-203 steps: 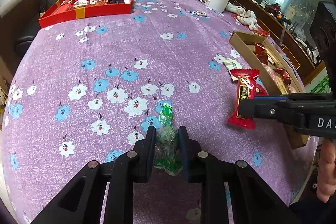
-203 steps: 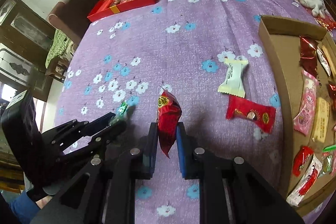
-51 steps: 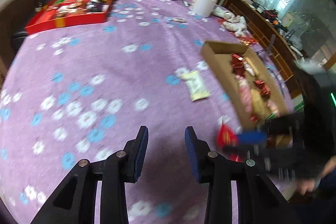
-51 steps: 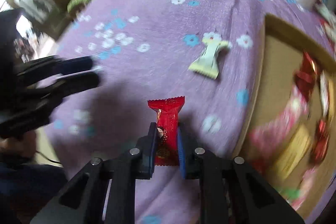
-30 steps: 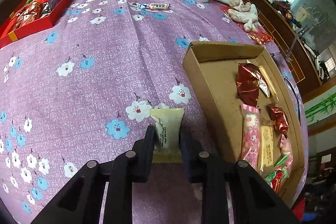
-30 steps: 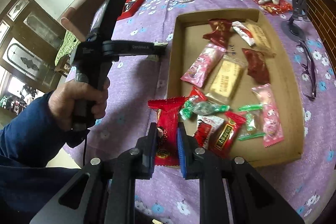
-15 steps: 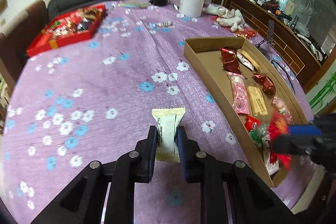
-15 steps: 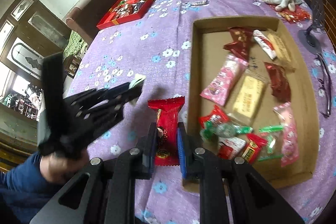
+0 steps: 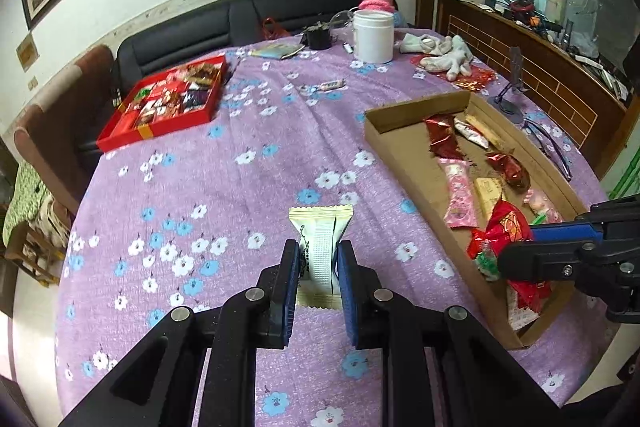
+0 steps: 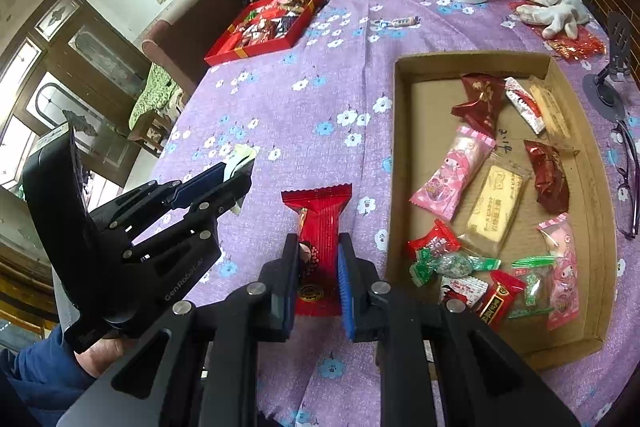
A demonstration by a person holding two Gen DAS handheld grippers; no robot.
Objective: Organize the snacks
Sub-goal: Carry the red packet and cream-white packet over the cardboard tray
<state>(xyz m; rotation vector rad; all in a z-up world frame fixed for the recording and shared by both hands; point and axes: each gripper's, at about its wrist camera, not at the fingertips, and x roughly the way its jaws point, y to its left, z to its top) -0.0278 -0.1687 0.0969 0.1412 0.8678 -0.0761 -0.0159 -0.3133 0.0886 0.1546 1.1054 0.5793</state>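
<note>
We see the left gripper [image 9: 318, 259] pinching a cream-white snack packet [image 9: 320, 235] between its blue pads, the packet upright and lifted clear of the purple floral tablecloth [image 9: 224, 187]. The right gripper [image 10: 318, 263] likewise clamps a red snack packet [image 10: 318, 227], held above the cloth just beside the near left wall of the cardboard tray [image 10: 400, 155]. In the tray we note pink, yellow, dark red and green wrapped snacks lying loose. From the left wrist view the right gripper [image 9: 516, 247] appears over the tray's near end. A red gift box [image 9: 160, 125] of sweets and a white jar [image 9: 374, 35] stand farther back.
</note>
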